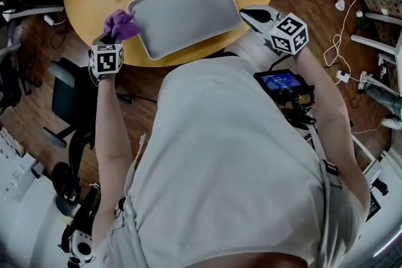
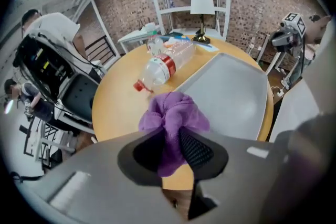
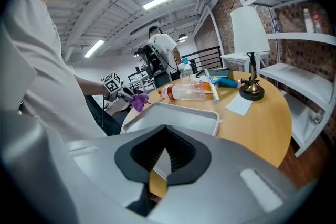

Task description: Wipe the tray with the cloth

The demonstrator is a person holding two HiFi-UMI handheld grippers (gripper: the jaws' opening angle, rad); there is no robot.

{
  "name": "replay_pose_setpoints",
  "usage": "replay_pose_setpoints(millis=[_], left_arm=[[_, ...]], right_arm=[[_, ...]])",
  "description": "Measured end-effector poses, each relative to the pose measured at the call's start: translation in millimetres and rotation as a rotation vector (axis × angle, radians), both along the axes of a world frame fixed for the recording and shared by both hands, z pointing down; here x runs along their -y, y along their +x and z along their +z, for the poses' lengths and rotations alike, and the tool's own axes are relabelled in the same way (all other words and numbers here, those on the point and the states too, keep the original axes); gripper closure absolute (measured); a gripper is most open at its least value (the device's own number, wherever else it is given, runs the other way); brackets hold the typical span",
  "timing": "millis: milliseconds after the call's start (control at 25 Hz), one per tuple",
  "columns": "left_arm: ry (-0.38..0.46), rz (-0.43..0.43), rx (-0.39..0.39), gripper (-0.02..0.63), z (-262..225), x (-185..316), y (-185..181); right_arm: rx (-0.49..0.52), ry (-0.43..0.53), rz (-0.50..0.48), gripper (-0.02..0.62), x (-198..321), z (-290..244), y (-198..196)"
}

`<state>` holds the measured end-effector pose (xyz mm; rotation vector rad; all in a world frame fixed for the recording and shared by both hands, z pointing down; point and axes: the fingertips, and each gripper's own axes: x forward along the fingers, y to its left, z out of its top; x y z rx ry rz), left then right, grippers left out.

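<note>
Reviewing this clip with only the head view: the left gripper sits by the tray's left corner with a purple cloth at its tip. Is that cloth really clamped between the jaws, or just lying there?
Observer: Clamped. The left gripper view shows the purple cloth pinched between the jaws of the left gripper, with a bunch of it standing out past the tips.
Operator: Good. My picture cuts off at the far side. Is anything standing there?
Observer: Yes. The right gripper view shows a lamp with a white shade and a brass base standing on the table, beyond the tray.
</note>
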<state>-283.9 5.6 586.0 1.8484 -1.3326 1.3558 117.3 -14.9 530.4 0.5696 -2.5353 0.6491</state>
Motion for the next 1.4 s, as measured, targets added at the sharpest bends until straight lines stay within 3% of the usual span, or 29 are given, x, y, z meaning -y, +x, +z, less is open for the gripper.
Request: replay_pose_setpoints(millis=[160,240,640,800,920,1040,1200,1400], left_arm=[[-0.167,-0.057,-0.086,0.512,74.1,-23.7,1.3],[-0.205,-0.079,-0.064,0.513,89.1,-27.2,-6.0],[-0.258,-0.046,-0.034,0.507,113.9,-23.6,-15.2],[-0.225,-0.093,-0.085,0.44,106.1,-18.7,-20.6],[-0.142,-0.152,-0.118,0.439,73.8,-15.6,-20.5],[0.027,-0.176,-0.192,0.444,15.8,-5.1,-6.4],[0.309,-0.076,-0.397,0.576,-60.7,16.6,40.8],[0.459,-0.016,-0.636,0.604,-110.5,27.8,89.2]], right_arm=[[-0.004,0.002,-0.002,0.592,1.2,-3.1,1.8],[-0.011,0.004,0.007,0.592,-0.4,-6.2,3.9],[-0.011,0.007,0.021,0.592,-1.7,-6.6,-1.9],[-0.005,0.018,0.017,0.592,7.0,-3.0,-9.4],[-0.012,0.039,0.011,0.592,14.0,-6.9,-9.8],[-0.017,0.069,0.01,0.592,23.8,-13.1,-11.3],[0.0,0.125,-0.01,0.592,36.6,-24.5,-26.0],[0.021,0.22,-0.064,0.594,46.0,-47.0,-48.6]])
